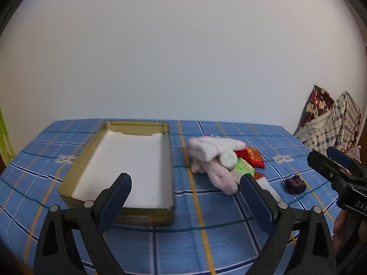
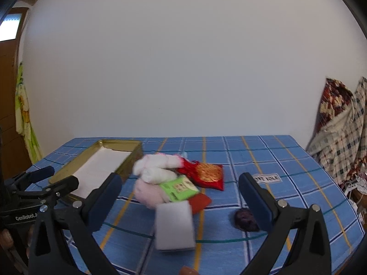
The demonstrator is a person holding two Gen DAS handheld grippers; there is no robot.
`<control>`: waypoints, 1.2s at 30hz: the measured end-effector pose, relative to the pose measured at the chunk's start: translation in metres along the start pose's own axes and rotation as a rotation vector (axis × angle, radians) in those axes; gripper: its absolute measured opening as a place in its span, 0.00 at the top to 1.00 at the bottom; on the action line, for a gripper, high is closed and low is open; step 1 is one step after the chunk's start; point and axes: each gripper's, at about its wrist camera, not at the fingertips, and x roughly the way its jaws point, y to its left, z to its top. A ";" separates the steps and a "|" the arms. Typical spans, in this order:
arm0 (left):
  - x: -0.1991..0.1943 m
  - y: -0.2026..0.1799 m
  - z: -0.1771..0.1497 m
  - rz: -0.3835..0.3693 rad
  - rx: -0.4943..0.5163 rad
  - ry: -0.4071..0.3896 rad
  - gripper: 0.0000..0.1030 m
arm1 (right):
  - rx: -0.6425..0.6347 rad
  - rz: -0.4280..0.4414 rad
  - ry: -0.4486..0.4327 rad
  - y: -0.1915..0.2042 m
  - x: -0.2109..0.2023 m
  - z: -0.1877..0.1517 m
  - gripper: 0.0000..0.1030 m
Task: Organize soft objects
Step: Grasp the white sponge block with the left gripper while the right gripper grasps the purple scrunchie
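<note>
Lying mid-tabletop beside the gold tin is the soft pile; only the right wrist view shows the white block in full, toward the near edge. The left gripper and the right gripper both gape wide, holding nothing.

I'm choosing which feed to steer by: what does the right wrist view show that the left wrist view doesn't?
Only the right wrist view: the white block whole, near the camera, the green packet face-on, and a door at far left. Only the left wrist view: the gold tray's whole white-lined inside, with nothing in it. Both: the blue checked tablecloth, the white and pink plush pile, the red pouch, the dark purple lump, and both tongs, left and right, open.
</note>
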 end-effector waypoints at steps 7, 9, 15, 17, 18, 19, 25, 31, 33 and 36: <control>0.029 -0.044 -0.012 -0.076 0.029 0.081 0.06 | 0.078 -0.086 0.032 -0.053 0.004 -0.019 0.00; 0.038 -0.060 -0.017 -0.102 0.044 0.111 0.06 | 0.099 -0.118 0.037 -0.067 0.003 -0.023 0.00; 0.066 -0.094 -0.028 -0.141 0.060 0.202 0.06 | 0.145 -0.161 0.058 -0.098 0.006 -0.035 0.00; 0.072 -0.102 -0.030 -0.153 0.061 0.222 0.06 | 0.138 -0.179 0.075 -0.104 0.009 -0.038 0.00; 0.074 -0.105 -0.031 -0.157 0.064 0.230 0.06 | 0.136 -0.185 0.081 -0.105 0.009 -0.040 0.00; 0.077 -0.110 -0.032 -0.162 0.069 0.240 0.06 | 0.136 -0.193 0.090 -0.108 0.011 -0.042 0.00; 0.099 -0.122 -0.038 -0.138 0.089 0.308 0.06 | 0.149 -0.219 0.117 -0.122 0.022 -0.046 0.00; 0.103 -0.114 -0.038 -0.105 0.080 0.323 0.06 | 0.128 -0.229 0.166 -0.123 0.039 -0.049 0.00; 0.101 -0.111 -0.038 -0.125 0.070 0.323 0.11 | 0.106 -0.232 0.195 -0.121 0.047 -0.049 0.00; 0.105 -0.108 -0.040 -0.155 0.069 0.336 0.28 | 0.072 -0.223 0.250 -0.115 0.059 -0.048 0.00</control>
